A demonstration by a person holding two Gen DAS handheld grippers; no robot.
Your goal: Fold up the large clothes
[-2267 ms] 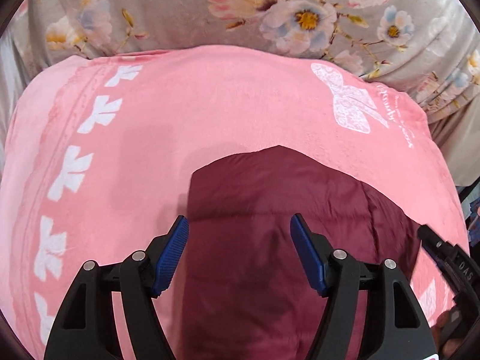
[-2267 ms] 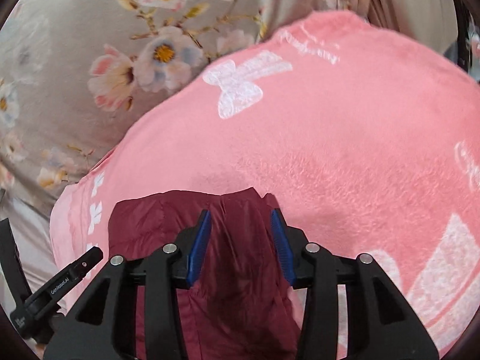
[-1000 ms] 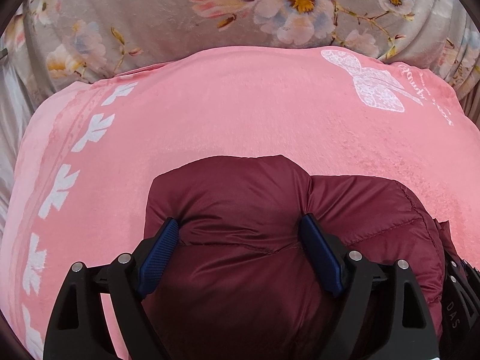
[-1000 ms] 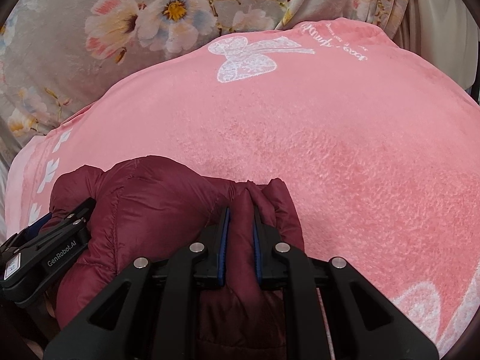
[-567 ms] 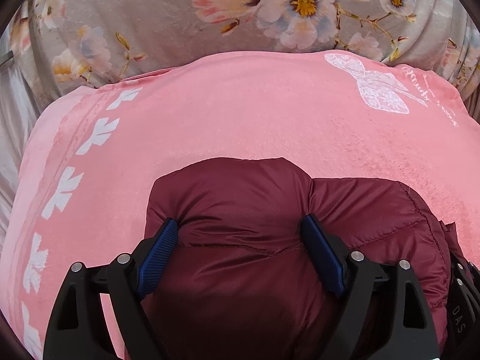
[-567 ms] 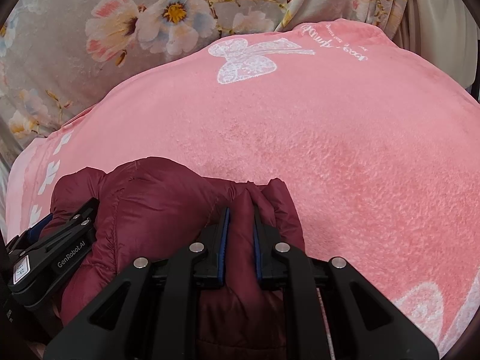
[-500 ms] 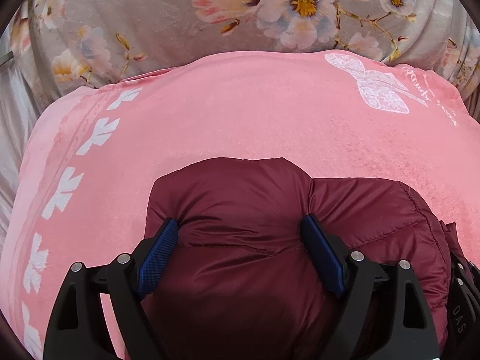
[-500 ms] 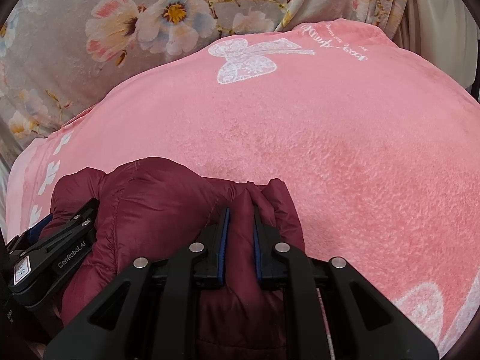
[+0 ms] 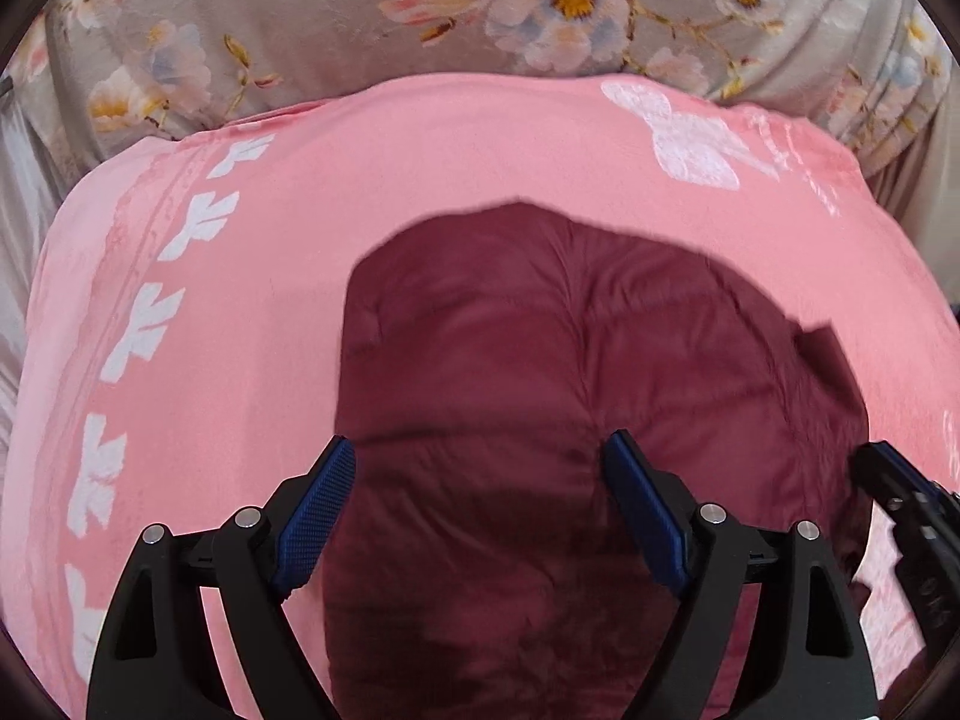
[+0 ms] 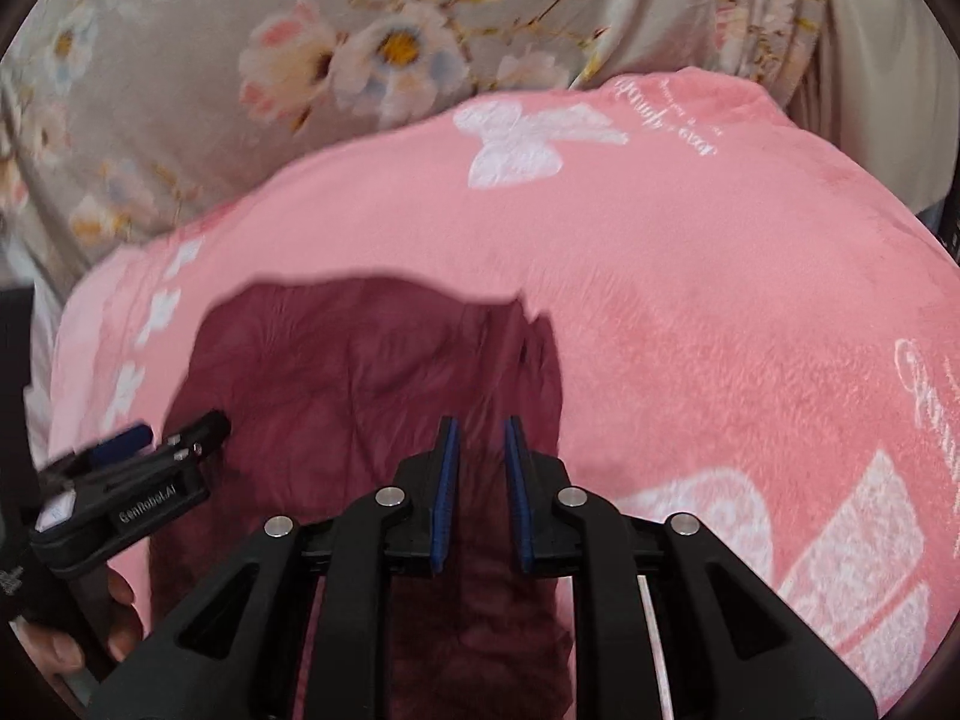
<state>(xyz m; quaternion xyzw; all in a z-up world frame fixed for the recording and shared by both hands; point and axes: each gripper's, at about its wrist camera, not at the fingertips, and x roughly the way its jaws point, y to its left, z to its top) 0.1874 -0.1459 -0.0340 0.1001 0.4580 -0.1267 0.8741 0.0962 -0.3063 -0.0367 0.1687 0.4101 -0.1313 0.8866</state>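
A dark red puffer jacket (image 9: pixel 540 360) lies folded on a pink blanket (image 9: pixel 270 300). My left gripper (image 9: pixel 480 480) hovers over its near part, open wide, and the pads do not press the fabric. One finger of the right gripper (image 9: pixel 900 498) shows at the right edge. In the right wrist view the jacket (image 10: pixel 360 372) sits left of centre. My right gripper (image 10: pixel 482 468) is above its right edge and its jaws are opening. The gap is narrow, with fabric showing below it and no fold pinched. The left gripper (image 10: pixel 174 429) is at the far left.
The pink blanket (image 10: pixel 720 300) has white bow prints and spreads wide to the right of the jacket. Beyond it lies a grey floral sheet (image 9: pixel 360 18), which also fills the far left (image 10: pixel 180 90) of the right wrist view. A person's hand (image 10: pixel 114 600) holds the left gripper.
Both grippers have lifted and drawn back from the jacket. The right jaws have let go of the fold they pinched. The bunched jacket now lies flatter and spread out.
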